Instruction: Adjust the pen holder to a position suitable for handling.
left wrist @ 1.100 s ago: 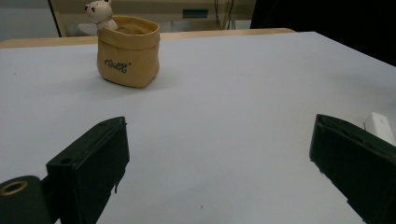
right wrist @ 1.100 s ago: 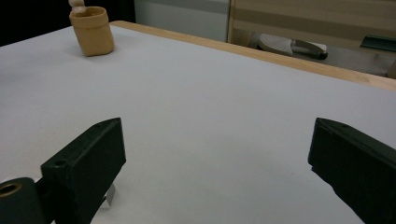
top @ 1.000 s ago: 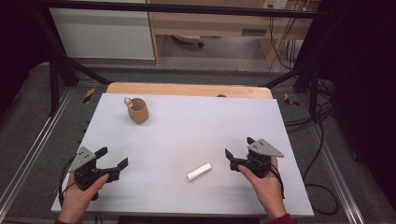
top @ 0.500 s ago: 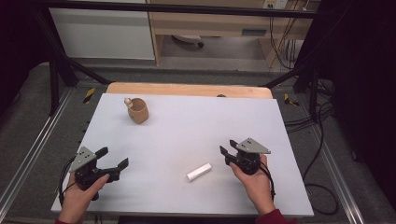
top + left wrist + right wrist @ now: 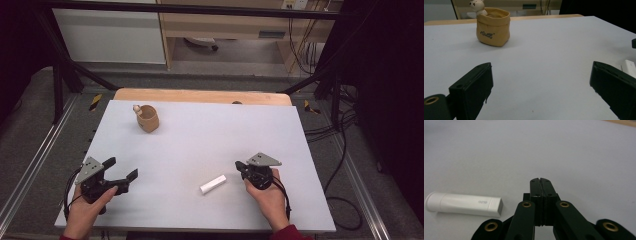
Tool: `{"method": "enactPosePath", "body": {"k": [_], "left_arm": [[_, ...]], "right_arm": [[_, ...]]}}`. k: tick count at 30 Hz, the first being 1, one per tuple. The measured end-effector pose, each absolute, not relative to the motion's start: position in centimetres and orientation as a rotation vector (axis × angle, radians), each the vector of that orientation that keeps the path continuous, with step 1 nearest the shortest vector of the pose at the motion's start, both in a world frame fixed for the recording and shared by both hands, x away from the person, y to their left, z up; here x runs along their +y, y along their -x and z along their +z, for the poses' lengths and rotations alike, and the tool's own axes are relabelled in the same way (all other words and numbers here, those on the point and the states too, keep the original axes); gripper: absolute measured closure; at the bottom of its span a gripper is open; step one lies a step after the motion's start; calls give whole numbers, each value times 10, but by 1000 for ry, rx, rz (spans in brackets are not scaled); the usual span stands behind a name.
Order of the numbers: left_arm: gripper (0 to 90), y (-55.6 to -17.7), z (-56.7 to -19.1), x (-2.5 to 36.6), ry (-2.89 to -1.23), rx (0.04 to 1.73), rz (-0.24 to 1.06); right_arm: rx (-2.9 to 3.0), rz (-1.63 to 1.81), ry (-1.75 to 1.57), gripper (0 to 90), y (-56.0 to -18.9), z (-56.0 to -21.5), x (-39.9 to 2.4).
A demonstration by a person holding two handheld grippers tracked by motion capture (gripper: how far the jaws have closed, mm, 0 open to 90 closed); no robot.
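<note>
A white tube [image 5: 213, 184] lies on the white table top [image 5: 200, 145] near the front, just left of my right gripper [image 5: 240, 167]. In the right gripper view the tube [image 5: 464, 204] lies left of the jaws, and the right gripper [image 5: 540, 180] is shut with nothing between them. My left gripper [image 5: 122, 169] rests at the front left with its jaws wide apart and empty; in its own view the left gripper [image 5: 541, 80] points toward a tan bag-shaped pot [image 5: 493, 26] with a small bear figure [image 5: 477, 6] on its rim. The pot [image 5: 147, 119] stands at the back left.
A wooden strip [image 5: 200, 96] runs along the table's far edge. Black frame posts [image 5: 65, 65] and cables [image 5: 340, 135] stand around the table. A wide stretch of bare table top lies between the pot and the grippers.
My right gripper has moved left toward the white tube and its jaws have come together. The left gripper has stayed where it was.
</note>
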State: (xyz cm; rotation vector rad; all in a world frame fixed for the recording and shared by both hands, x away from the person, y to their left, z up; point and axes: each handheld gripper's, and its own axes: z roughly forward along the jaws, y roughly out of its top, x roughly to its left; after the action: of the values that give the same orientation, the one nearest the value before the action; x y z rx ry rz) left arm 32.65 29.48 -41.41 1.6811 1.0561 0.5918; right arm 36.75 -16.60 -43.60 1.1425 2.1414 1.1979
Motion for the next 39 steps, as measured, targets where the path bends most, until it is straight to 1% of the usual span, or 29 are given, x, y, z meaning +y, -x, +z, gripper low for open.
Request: {"method": "enactPosePath", "body": {"k": [18,27,39], "left_arm": [[50,-327,-415,292,-1691,1049,580],[50,-327,-415,291,-1697,1046,578],[50,-327,-416,290,-1706,1051,581]], "right_arm": [[2338,1114,-1208,900,-369,-455,-139],[2362,1108,-1219,900,-367,-455,-135],[2358,1100,-1274,900,-354,-454,-122]]}}
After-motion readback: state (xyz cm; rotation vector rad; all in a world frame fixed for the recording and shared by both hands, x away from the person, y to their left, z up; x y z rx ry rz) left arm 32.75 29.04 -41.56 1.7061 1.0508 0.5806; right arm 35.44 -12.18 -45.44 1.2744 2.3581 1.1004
